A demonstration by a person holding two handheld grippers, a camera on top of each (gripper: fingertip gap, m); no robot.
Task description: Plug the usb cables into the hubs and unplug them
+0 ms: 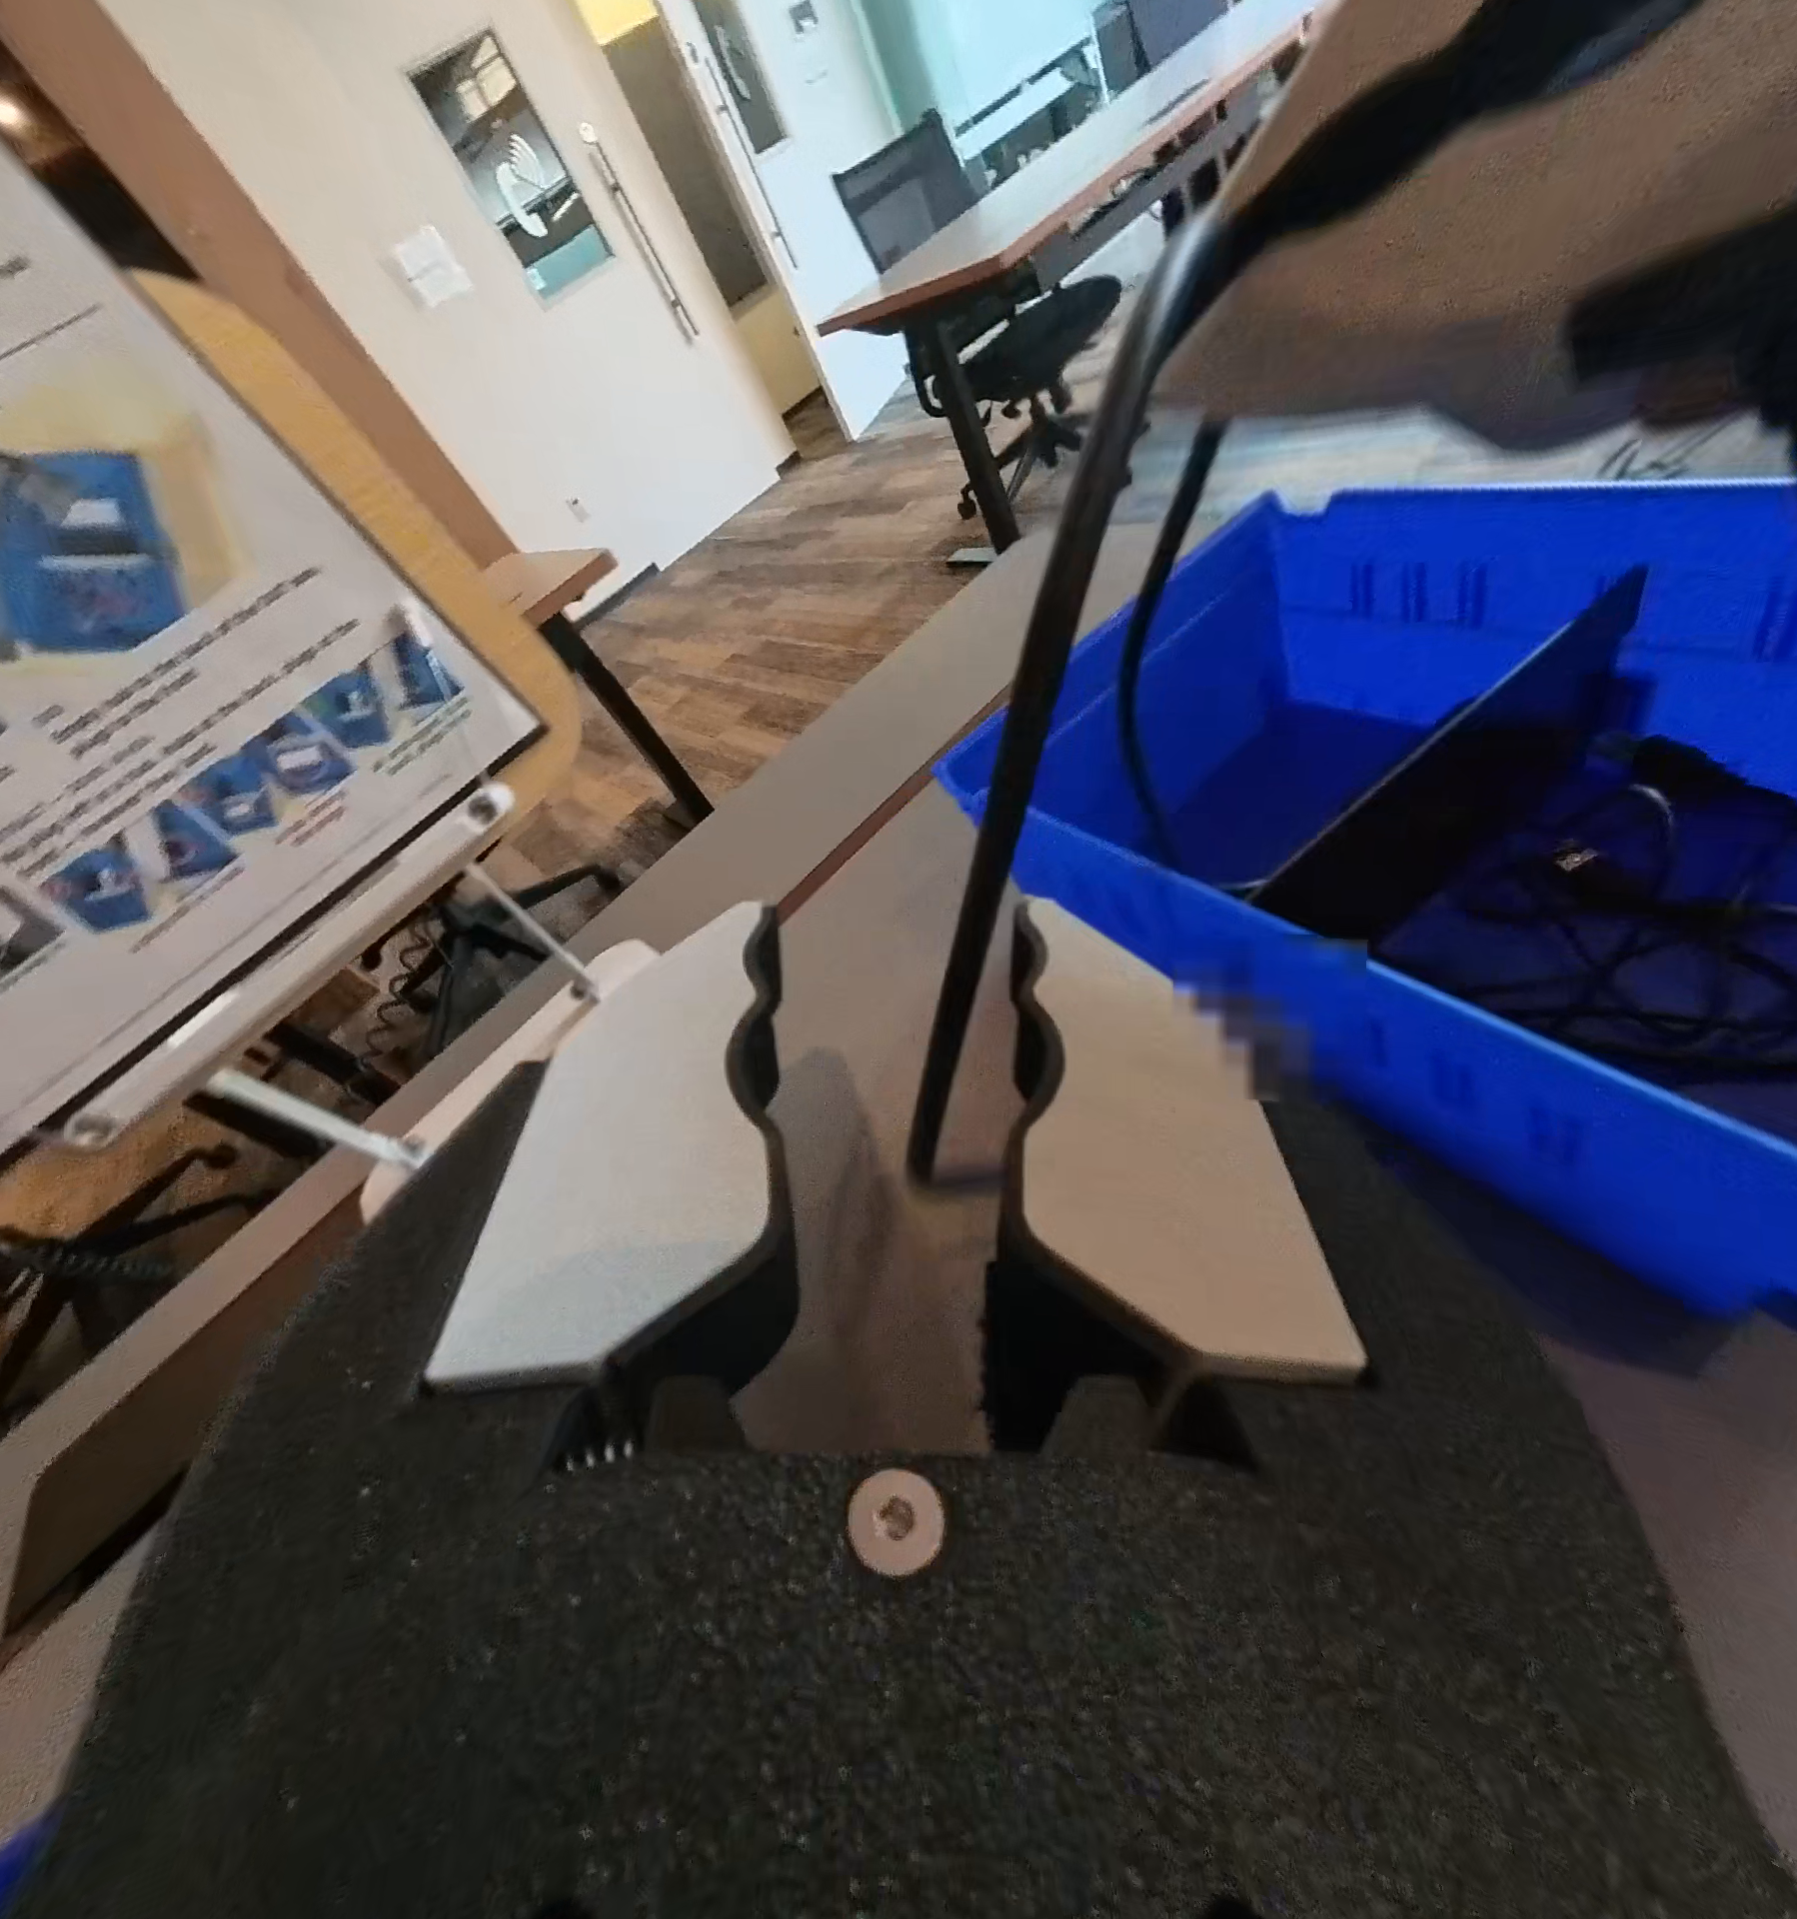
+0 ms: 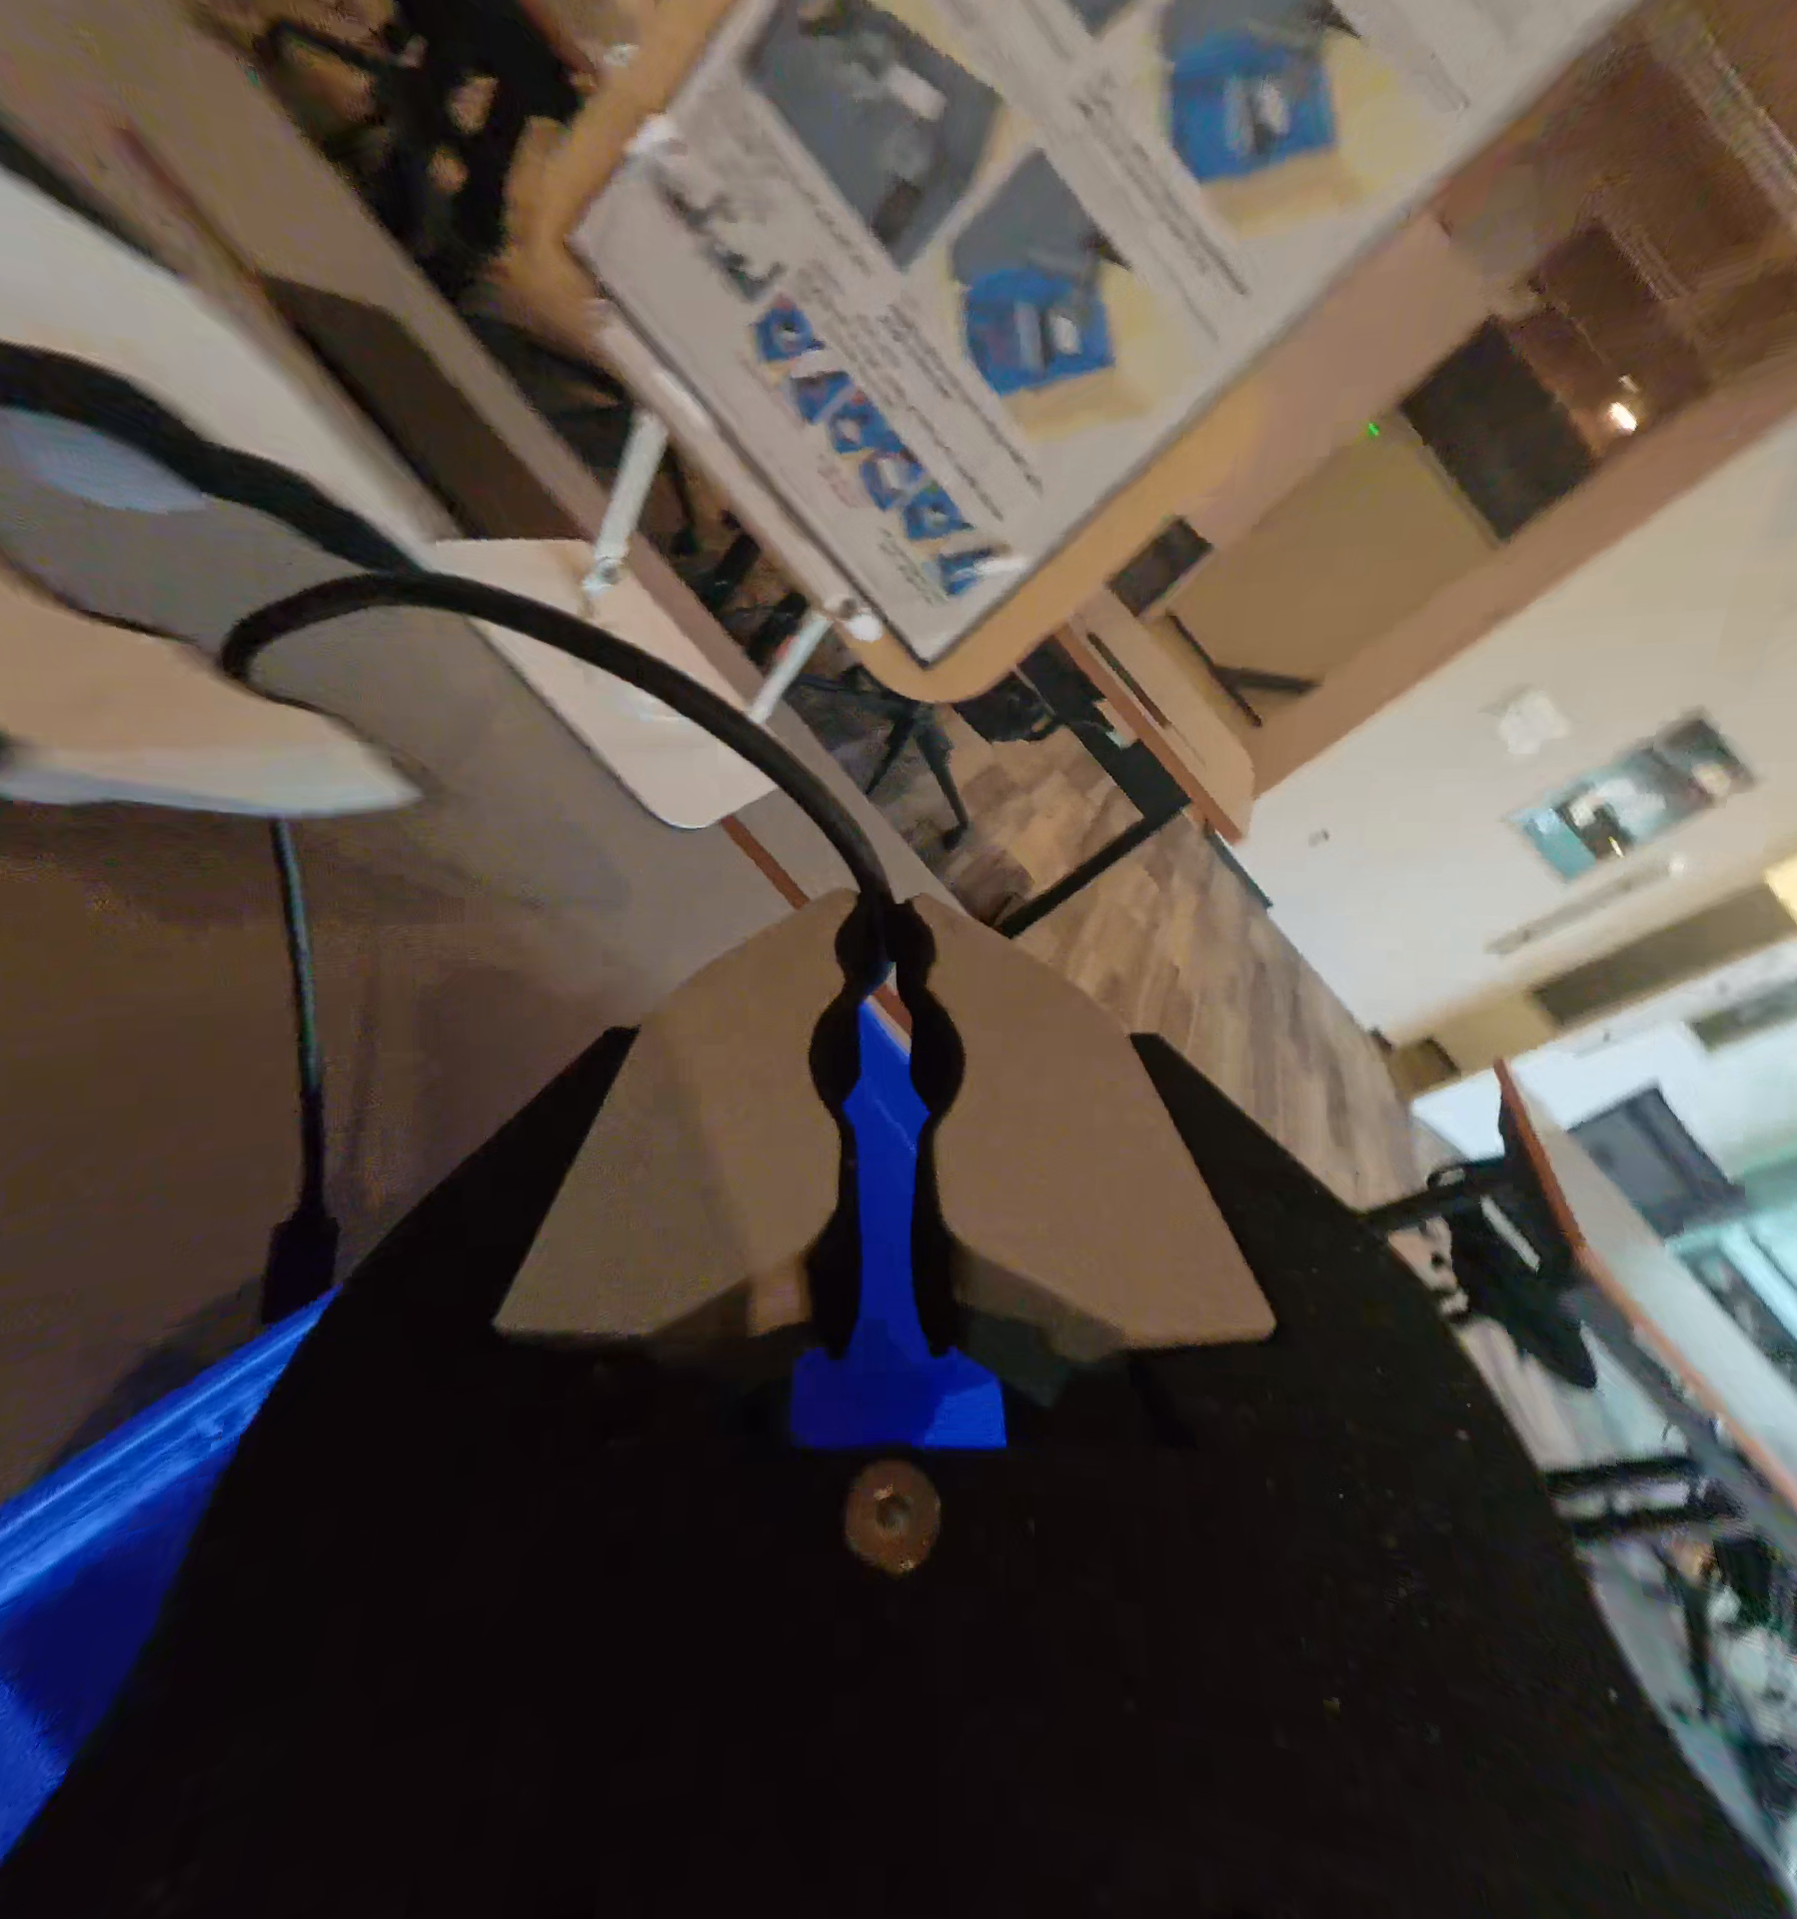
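Note:
In the left wrist view my left gripper [image 1: 889, 924] has its fingers set apart around a grey hub [image 1: 874, 1340], which is mostly hidden. A black USB cable [image 1: 1019, 727] rises from the hub's end towards my blurred right gripper [image 1: 1756, 312] at the upper right. In the right wrist view my right gripper [image 2: 884, 914] is shut on that cable [image 2: 666, 675] at its fingertips. The cable arcs left to one of the left gripper's fingers [image 2: 147, 758]. A thin grey cable [image 2: 297, 987] with a black plug hangs below that finger.
A blue bin [image 1: 1497, 1122] stands on the brown table [image 1: 874, 831] to the right, with a black divider [image 1: 1476, 789] and tangled black cables [image 1: 1642, 935] inside. An instruction sheet on a clear stand [image 1: 147, 675] is at the table's far left edge. Office desks and chairs lie beyond. Across from one pair of fingers to the other is roughly 11 cm.

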